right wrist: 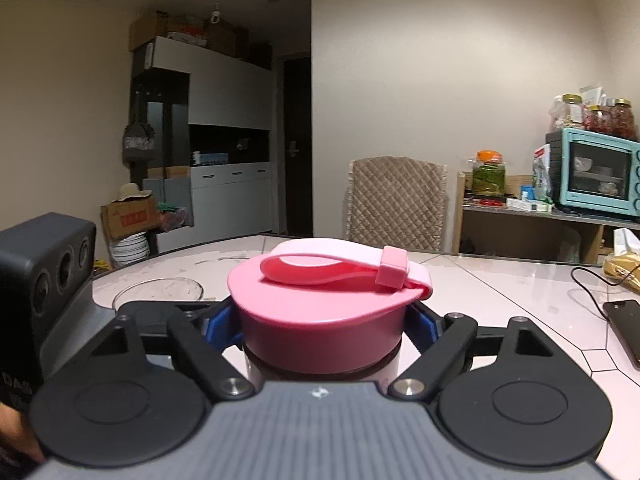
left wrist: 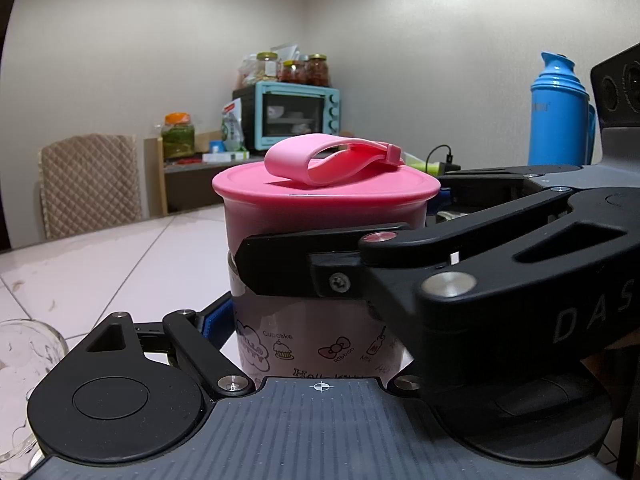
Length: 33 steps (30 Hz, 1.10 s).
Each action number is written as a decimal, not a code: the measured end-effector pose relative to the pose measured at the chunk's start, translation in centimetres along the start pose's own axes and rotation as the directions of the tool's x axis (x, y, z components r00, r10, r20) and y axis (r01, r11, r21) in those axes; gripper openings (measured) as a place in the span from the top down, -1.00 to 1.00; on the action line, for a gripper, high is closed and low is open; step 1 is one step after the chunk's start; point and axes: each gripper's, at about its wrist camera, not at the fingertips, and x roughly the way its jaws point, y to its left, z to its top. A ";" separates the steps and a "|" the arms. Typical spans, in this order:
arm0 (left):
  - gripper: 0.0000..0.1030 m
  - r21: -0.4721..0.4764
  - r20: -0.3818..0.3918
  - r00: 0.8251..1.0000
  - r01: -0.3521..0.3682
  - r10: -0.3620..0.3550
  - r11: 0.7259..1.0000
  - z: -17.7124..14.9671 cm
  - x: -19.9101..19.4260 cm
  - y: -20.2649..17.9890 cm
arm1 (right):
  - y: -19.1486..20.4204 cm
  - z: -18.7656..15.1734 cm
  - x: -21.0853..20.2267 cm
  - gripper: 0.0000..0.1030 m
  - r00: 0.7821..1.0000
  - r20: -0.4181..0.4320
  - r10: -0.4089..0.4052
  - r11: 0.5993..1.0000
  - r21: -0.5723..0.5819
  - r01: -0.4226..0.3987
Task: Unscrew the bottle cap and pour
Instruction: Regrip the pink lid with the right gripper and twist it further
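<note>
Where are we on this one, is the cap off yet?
Not yet. Done: the left gripper is clamped on the clear printed bottle body and the right gripper on its pink screw cap with loop strap. In hand: unscrewing; the cap looks still seated. Left: lifting it off and pouring, presumably into the clear glass container.
</note>
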 end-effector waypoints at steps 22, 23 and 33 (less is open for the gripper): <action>-0.75 -0.001 0.000 1.000 0.000 0.000 1.000 0.0 0.1 0.0 | -4.6 1.7 -0.3 -0.84 0.941 -0.050 0.335 0.938 -0.080 -0.338; -0.75 -0.001 0.000 1.000 -0.001 0.001 1.000 0.0 0.1 0.0 | -4.4 1.7 -0.6 -0.85 0.946 -0.048 0.321 0.943 -0.080 -0.324; -0.75 -0.001 0.000 1.000 0.000 0.000 1.000 0.0 0.1 0.0 | -1.8 0.8 -2.8 -0.89 0.993 0.016 0.114 0.994 -0.001 -0.114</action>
